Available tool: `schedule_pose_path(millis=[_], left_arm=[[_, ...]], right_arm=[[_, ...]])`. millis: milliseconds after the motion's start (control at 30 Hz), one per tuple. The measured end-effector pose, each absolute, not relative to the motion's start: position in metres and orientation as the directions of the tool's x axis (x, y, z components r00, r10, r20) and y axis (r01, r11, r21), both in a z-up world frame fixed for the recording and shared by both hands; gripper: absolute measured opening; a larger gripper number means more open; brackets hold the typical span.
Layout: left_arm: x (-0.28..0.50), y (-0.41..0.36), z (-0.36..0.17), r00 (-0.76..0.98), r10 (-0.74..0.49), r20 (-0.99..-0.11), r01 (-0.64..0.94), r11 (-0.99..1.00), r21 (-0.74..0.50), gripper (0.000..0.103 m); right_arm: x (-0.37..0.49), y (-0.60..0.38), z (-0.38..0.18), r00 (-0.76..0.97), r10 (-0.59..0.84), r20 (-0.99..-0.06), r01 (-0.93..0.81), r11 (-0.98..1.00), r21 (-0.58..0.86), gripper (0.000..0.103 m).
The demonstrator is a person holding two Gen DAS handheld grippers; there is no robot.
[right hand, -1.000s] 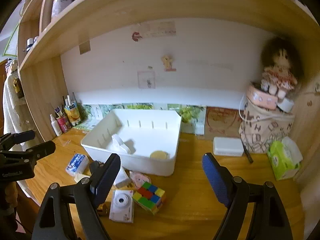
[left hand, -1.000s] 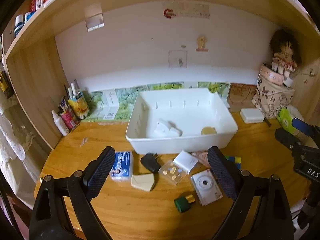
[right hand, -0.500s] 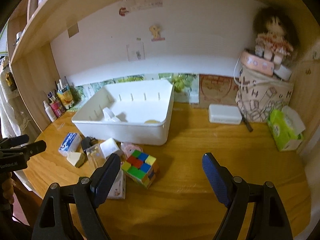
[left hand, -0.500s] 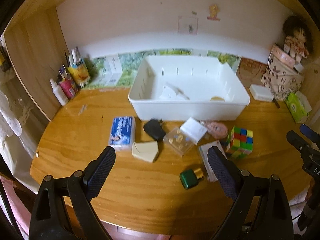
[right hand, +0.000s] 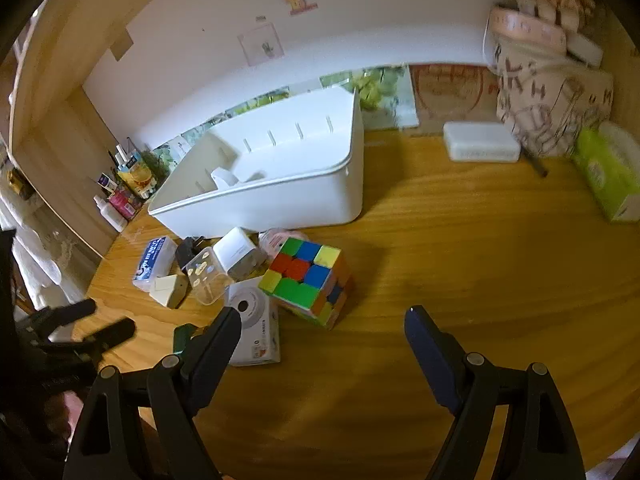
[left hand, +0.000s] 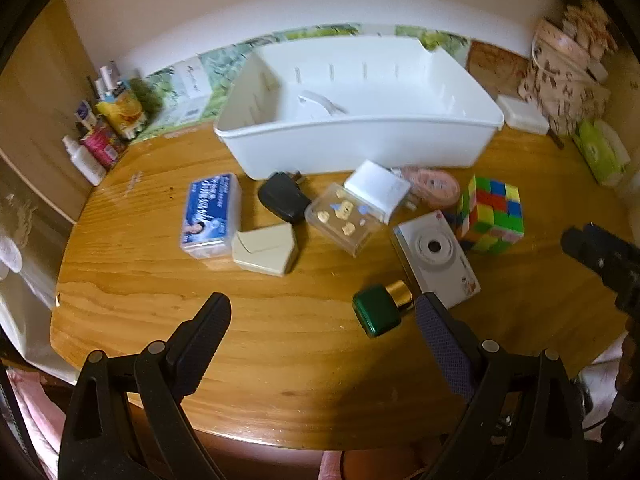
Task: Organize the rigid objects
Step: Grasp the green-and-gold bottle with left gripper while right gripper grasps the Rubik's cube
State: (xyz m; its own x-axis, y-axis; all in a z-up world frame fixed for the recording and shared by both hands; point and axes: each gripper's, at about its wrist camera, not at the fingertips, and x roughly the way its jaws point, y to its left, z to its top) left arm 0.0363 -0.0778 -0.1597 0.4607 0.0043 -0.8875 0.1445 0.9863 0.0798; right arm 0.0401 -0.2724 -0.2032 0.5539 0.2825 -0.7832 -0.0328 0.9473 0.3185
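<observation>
A white bin (left hand: pixel 360 136) stands at the back of the wooden desk, also in the right wrist view (right hand: pixel 280 184). In front of it lie a blue box (left hand: pixel 210 214), a black adapter (left hand: pixel 282 200), a beige box (left hand: pixel 266 248), a clear case (left hand: pixel 344 220), a white plug (left hand: pixel 376 188), a pink case (left hand: pixel 434 186), a white camera (left hand: pixel 436 258), a green bottle (left hand: pixel 380 308) and a colour cube (left hand: pixel 492 216), also in the right wrist view (right hand: pixel 308 280). My left gripper (left hand: pixel 322 324) is open above the desk's front. My right gripper (right hand: pixel 320 332) is open, near the cube.
Small bottles and tubes (left hand: pixel 104 132) stand at the back left by the wooden side wall. A white soap box (right hand: pixel 480 146), a patterned bag (right hand: pixel 548 92) and a green tissue pack (right hand: pixel 608 172) sit at the back right. The desk's front edge curves below both grippers.
Both grippers have tilted down and moved nearer to the desk, so the loose objects now look larger and closer. Both stay open. No object has moved.
</observation>
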Motion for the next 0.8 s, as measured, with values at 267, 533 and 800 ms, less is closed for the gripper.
schedule_pose_path(millis=[267,533,800], left_arm=[[0.045,-0.089,-0.180,0.413,0.019,-0.911,0.242,0.962,0.129,0.095],[0.058,-0.097,-0.198,0.363,0.015,-0.932,0.365,0.918,0.157,0.095],[0.072,-0.102,-0.211,0.317,0.007,-0.948,0.447,0.881,0.156,0.095]], right_arm=[[0.060,-0.263,-0.221,0.486,0.325,-0.811,-0.002,0.929,0.370,0.084],[0.079,-0.252,-0.235,0.435,0.344,-0.832,0.021,0.920,0.391,0.084],[0.097,-0.249,-0.246,0.403,0.342,-0.849,0.073,0.913,0.402,0.084]])
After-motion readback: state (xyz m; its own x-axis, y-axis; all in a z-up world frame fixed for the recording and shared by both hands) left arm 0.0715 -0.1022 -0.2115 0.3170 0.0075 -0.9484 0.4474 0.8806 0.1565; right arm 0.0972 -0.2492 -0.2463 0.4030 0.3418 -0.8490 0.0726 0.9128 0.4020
